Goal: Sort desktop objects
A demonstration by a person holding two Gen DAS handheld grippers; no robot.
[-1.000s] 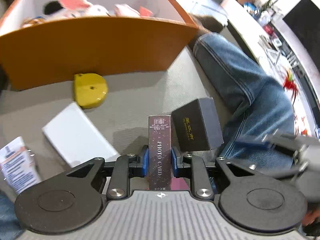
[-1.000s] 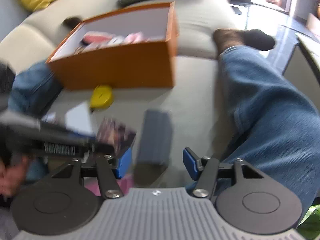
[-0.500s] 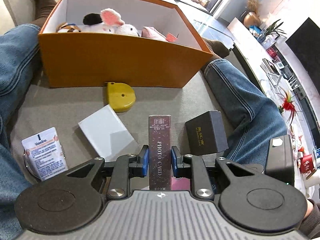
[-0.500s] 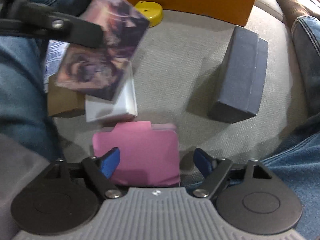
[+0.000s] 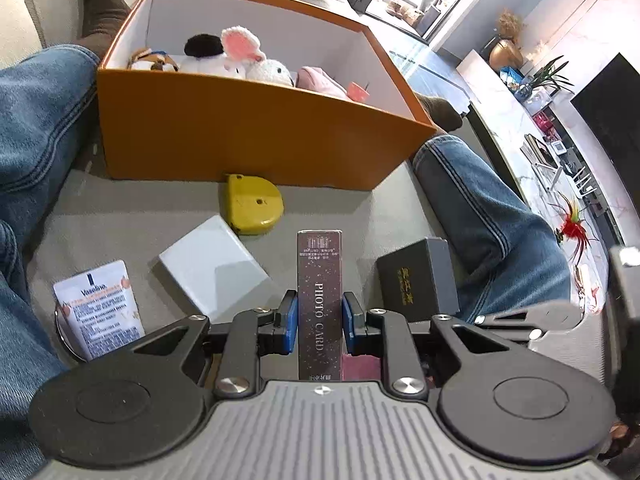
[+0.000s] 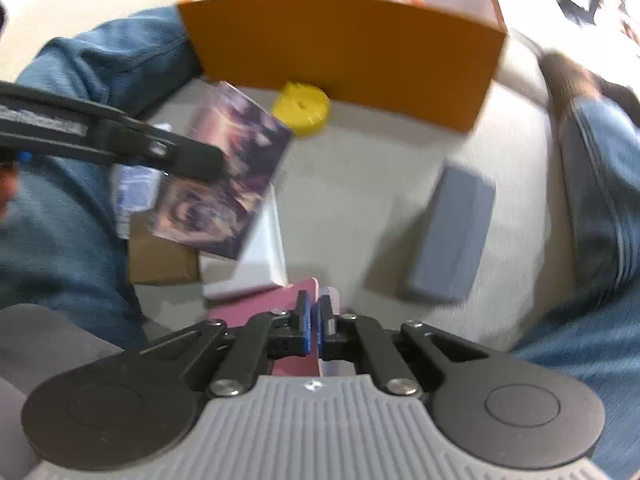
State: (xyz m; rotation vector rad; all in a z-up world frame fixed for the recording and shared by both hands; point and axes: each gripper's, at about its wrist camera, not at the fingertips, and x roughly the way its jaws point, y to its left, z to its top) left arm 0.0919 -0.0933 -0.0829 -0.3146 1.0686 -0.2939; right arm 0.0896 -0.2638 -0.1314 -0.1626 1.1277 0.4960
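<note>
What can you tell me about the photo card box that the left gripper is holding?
The photo card box is a slim, tall carton, dark maroon with fine speckles; its narrow edge reads PHOTO CARD in pale letters under a small emblem and tiny print. In the right wrist view its broad face shows a blurred purple picture. The left gripper clamps it by the broad faces, blue pads pressing on both. It is held off the grey cushion, touching nothing else.

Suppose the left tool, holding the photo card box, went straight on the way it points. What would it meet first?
Probably the grey cushion surface, just right of the yellow tape measure; the orange box stands beyond. Depth is hard to judge, so the photo card box could brush the tape measure.
</note>
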